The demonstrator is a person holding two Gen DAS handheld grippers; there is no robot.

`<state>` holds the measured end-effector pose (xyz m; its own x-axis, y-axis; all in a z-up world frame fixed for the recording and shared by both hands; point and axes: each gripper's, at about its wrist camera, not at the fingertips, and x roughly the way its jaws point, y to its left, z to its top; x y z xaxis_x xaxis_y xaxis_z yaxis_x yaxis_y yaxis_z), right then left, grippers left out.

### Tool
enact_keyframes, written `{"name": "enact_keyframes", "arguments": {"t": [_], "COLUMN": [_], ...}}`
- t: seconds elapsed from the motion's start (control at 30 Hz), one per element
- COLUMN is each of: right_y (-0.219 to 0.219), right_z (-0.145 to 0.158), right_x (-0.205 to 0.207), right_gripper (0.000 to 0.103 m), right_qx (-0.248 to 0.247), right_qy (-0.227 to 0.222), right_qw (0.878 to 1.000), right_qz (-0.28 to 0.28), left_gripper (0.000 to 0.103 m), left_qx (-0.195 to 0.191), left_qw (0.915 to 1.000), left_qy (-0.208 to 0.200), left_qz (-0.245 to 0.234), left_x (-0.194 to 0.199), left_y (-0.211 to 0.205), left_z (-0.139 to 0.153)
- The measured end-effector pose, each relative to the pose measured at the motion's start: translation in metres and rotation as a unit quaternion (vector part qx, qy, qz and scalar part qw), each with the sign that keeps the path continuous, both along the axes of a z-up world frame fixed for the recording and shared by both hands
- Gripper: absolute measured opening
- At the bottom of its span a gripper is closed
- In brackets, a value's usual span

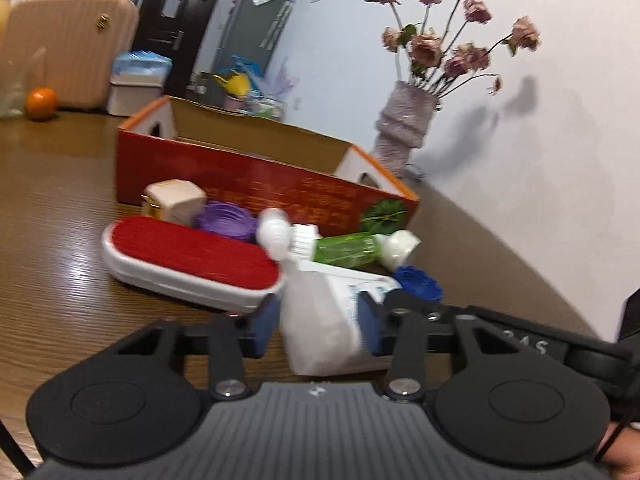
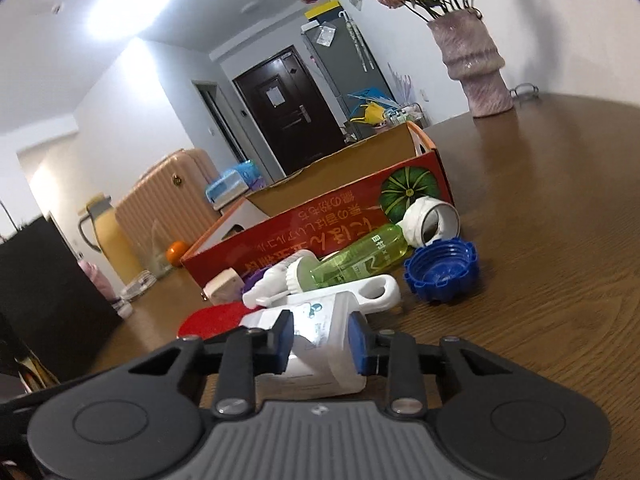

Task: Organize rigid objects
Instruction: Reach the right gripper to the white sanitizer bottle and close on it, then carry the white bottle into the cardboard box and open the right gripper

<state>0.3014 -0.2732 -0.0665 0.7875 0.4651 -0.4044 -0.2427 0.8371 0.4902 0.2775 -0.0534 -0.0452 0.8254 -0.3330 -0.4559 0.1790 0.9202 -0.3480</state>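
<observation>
Left gripper [image 1: 318,322]: blue pads pressed on a white plastic bottle [image 1: 320,320].
Right gripper [image 2: 320,342]: clamped on the same bottle [image 2: 320,344], lying before the red cardboard box [image 2: 320,236].
Risk: two opposed grips may twist it; lifting may nudge the green spray bottle [image 2: 360,260] or blue cap [image 2: 442,270].
Surface: glossy wooden table [image 2: 540,240].
Room: vase [image 2: 476,72], dark door.

White walls [image 1: 520,128] and a bright ceiling light [image 2: 128,4] framed the room, with a dark door [image 2: 288,112] and a grey fridge [image 2: 348,68] at the back. A pink suitcase [image 1: 68,44] stood beyond the brown wooden table [image 2: 560,220], which carried a vase of dried roses [image 1: 404,128] near the wall.
</observation>
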Motion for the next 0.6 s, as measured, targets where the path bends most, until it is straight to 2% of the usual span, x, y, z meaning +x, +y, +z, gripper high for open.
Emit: {"name": "enact_keyframes", "arguments": {"t": [0.07, 0.17, 0.37, 0.6], "right_y": [-0.002, -0.002, 0.005, 0.023], "right_z": [-0.001, 0.0, 0.004, 0.016], "right_x": [-0.002, -0.012, -0.061, -0.113], "right_gripper": [0.026, 0.022, 0.02, 0.02], "right_qx": [0.01, 0.01, 0.007, -0.003], "right_qy": [0.003, 0.003, 0.002, -0.03], "right_qw": [1.0, 1.0, 1.0, 0.999], "right_qz": [-0.002, -0.009, 0.002, 0.037], "left_gripper": [0.034, 0.033, 0.03, 0.03], "left_qx": [-0.014, -0.003, -0.017, -0.003], "left_qw": [0.9999, 1.0, 0.9998, 0.9987], "left_qy": [0.007, 0.002, 0.009, -0.036], "left_qz": [0.0, 0.004, 0.01, 0.037], "left_x": [-0.002, -0.013, -0.061, -0.124], "left_y": [-0.001, -0.005, 0.012, 0.027], "left_z": [0.0, 0.002, 0.005, 0.018]}}
